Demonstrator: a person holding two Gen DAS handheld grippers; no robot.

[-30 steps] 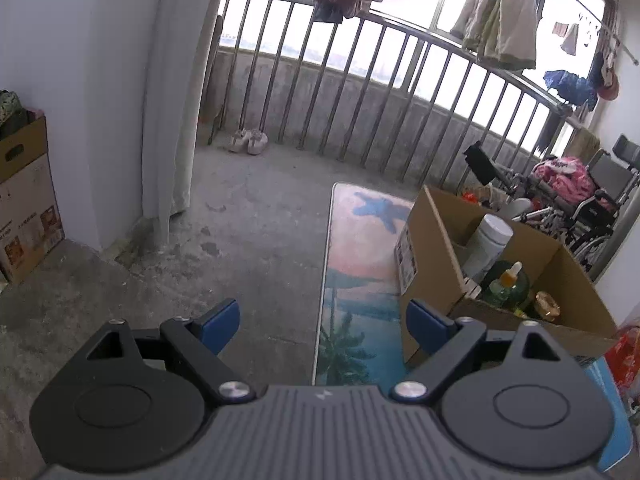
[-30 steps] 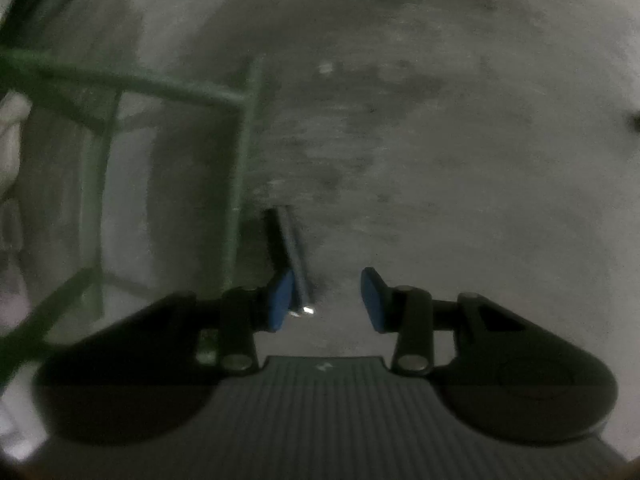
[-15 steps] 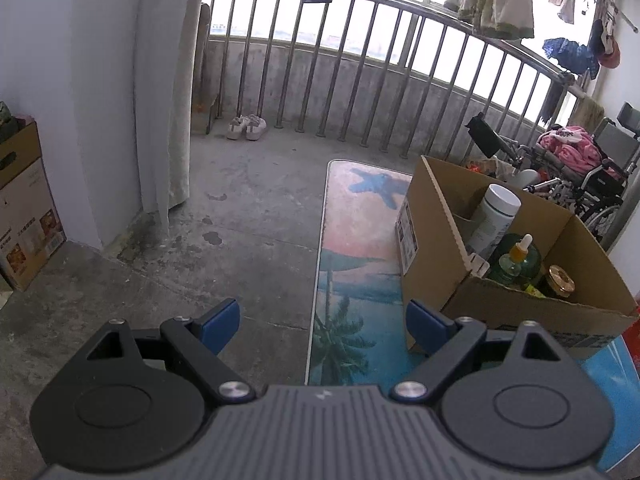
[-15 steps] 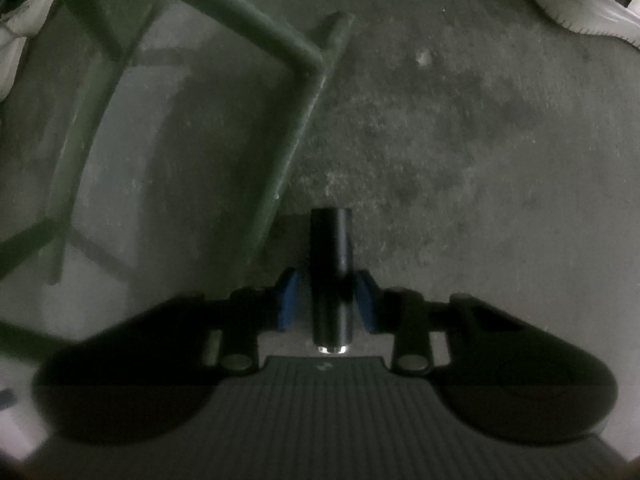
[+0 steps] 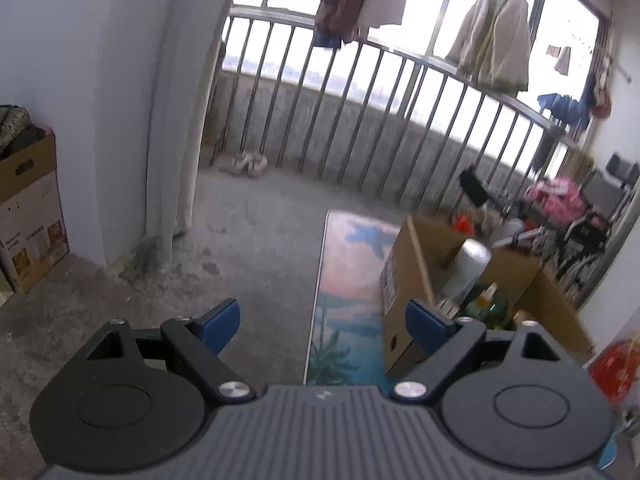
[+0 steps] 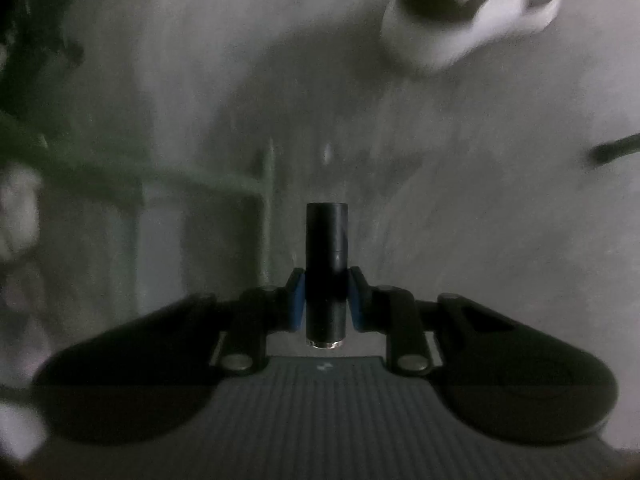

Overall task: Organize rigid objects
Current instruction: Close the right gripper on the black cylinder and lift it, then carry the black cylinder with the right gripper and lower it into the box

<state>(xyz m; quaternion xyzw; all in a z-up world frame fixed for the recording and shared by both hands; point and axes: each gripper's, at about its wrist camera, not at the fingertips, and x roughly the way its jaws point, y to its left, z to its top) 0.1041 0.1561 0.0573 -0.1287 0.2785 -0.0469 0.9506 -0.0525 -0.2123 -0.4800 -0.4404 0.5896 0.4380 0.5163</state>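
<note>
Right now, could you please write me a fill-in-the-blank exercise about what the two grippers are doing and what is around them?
1. The right gripper is shut on a black ____.
2. The left gripper is ____ and holds nothing.
3. The white bottle stands inside a cardboard ____.
4. The box stands beside a printed ____ on the floor.

Missing words: tube; open; box; mat

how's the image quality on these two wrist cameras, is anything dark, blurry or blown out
Left wrist view: daylight, the window behind the railing blown out white, the cardboard box and its contents softened by motion blur, fisheye bending the bars. Right wrist view: dim and grainy, the floor and shoe smeared by motion, yet the black cylinder gripped in the right tool stays sharp.
</note>
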